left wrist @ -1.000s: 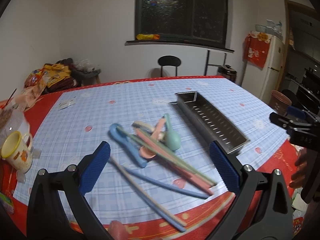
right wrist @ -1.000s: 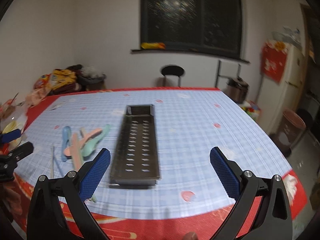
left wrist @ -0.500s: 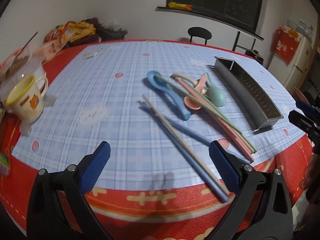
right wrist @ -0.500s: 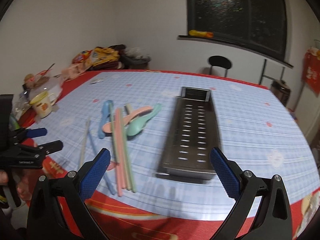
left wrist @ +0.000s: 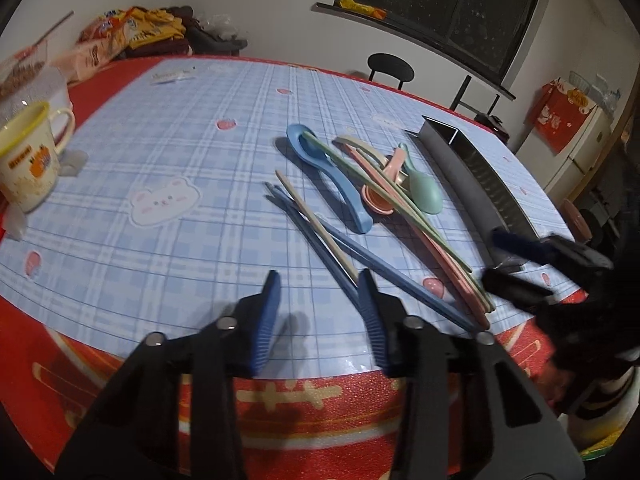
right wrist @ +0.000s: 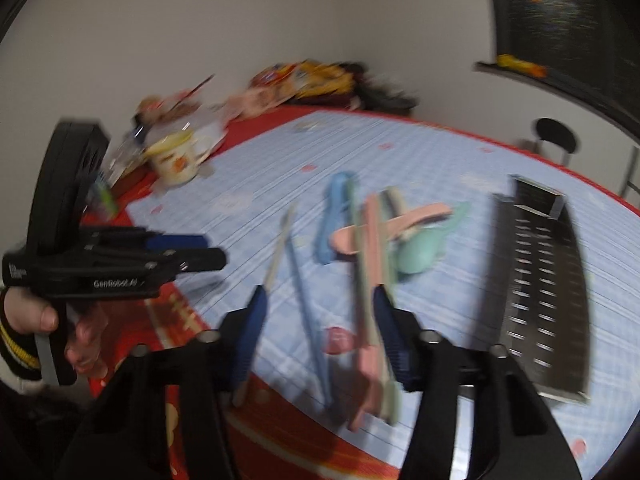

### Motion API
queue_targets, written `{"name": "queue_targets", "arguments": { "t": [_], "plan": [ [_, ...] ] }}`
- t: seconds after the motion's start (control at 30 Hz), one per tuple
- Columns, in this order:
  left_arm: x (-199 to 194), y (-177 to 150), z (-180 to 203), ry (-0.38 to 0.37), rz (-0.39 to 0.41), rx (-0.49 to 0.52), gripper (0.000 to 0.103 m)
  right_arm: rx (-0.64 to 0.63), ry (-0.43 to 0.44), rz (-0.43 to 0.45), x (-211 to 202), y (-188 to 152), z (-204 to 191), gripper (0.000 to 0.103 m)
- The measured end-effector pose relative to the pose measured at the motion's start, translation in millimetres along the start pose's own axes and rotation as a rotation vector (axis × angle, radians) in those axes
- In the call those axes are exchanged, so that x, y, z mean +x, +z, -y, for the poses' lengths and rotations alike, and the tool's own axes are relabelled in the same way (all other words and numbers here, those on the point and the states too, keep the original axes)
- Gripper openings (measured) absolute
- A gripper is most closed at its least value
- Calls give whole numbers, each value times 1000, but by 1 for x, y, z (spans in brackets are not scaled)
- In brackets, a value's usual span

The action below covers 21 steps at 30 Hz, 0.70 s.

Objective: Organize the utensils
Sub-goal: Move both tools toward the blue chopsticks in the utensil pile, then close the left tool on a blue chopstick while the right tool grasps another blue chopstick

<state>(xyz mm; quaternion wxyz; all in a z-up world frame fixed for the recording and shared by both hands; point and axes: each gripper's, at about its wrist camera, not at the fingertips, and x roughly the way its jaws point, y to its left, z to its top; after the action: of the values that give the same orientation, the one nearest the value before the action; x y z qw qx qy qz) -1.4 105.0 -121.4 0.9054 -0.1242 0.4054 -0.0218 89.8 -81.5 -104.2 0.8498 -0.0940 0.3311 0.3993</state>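
Note:
A heap of pastel utensils lies mid-table: a blue spoon (left wrist: pixel 332 178), a green spoon (left wrist: pixel 425 193), a pink spoon (left wrist: pixel 380 200), blue chopsticks (left wrist: pixel 340 246), a beige chopstick (left wrist: pixel 316 222) and pink-and-green chopsticks (left wrist: pixel 436 240). A perforated steel tray (left wrist: pixel 476 176) lies to their right, also in the right wrist view (right wrist: pixel 540 280). My left gripper (left wrist: pixel 318 292) is partly closed and empty near the chopstick ends. My right gripper (right wrist: pixel 318 308) is partly closed and empty over the chopstick ends (right wrist: pixel 372 320); this view is blurred.
A yellow-rimmed mug (left wrist: pixel 28 160) stands at the table's left edge by a clear container (left wrist: pixel 28 84). Snack bags (left wrist: pixel 132 28) lie at the far left corner. A black chair (left wrist: pixel 390 68) stands behind the table. The table's red front edge (left wrist: pixel 304 400) is close below me.
Both grippers have narrowed from wide open to partly closed. Both have swung left and closer to the near ends of the chopsticks. The utensils have not moved.

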Motion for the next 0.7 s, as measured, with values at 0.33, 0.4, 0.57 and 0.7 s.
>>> {"name": "queue_targets", "arguments": {
  "t": [0.33, 0.4, 0.57, 0.7],
  "plan": [
    [14, -3, 8, -29, -36, 22, 30, -27, 53, -130, 49, -1, -5, 15],
    [18, -5, 9, -27, -49, 20, 30, -10, 56, -137, 51, -1, 0, 15],
    [25, -6, 16, -17, -73, 42, 30, 9, 32, -180, 60, -3, 4, 15],
    [30, -4, 21, 3, -84, 56, 30, 28, 48, -187, 61, -4, 8, 15]
  ]
}}
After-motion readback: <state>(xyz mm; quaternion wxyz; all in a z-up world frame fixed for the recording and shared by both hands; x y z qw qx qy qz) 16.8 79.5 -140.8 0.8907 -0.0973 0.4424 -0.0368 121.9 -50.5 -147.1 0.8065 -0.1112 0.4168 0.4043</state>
